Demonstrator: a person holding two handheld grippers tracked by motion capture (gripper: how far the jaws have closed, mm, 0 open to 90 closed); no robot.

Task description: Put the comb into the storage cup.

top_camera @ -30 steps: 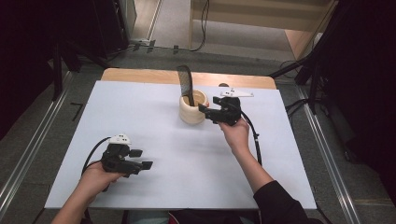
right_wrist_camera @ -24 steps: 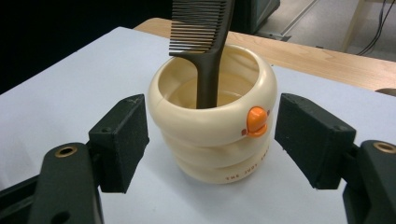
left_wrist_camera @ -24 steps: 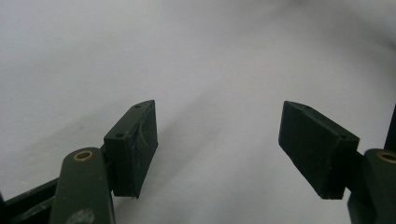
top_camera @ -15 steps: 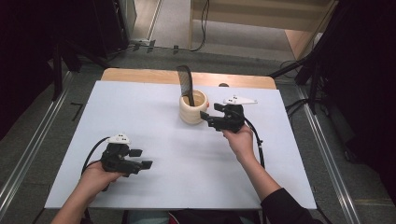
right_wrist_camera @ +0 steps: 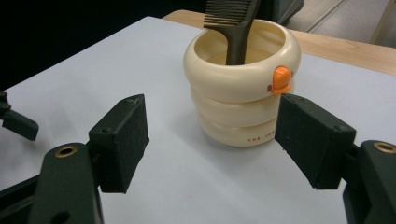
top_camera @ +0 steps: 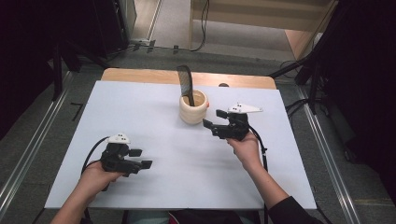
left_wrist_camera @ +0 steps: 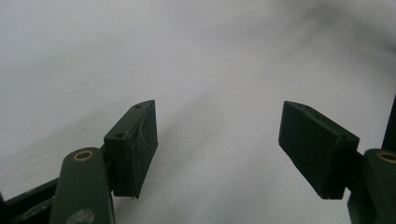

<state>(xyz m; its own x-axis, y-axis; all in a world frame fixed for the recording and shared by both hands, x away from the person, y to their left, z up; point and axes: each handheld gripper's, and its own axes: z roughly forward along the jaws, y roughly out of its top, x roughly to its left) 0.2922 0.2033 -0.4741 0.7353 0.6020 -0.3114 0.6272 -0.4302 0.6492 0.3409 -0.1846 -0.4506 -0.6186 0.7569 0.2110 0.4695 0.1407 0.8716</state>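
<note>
A cream ribbed cup (top_camera: 193,108) (right_wrist_camera: 240,84) with a small orange knob stands at the back middle of the white table (top_camera: 154,121). A black comb (top_camera: 186,84) (right_wrist_camera: 236,23) stands upright in it. My right gripper (top_camera: 214,119) (right_wrist_camera: 210,128) is open, just right of the cup and pointing left at it, with nothing between its jaws. My left gripper (top_camera: 141,158) (left_wrist_camera: 217,144) rests open near the front left, over bare table.
A wooden strip (top_camera: 140,74) borders the table's far edge. Dark stands and cables surround the table on the floor. A black cable (top_camera: 91,151) trails from the left gripper.
My right gripper has drawn back from the cup, towards the right and the near side. The left gripper has stayed where it was.
</note>
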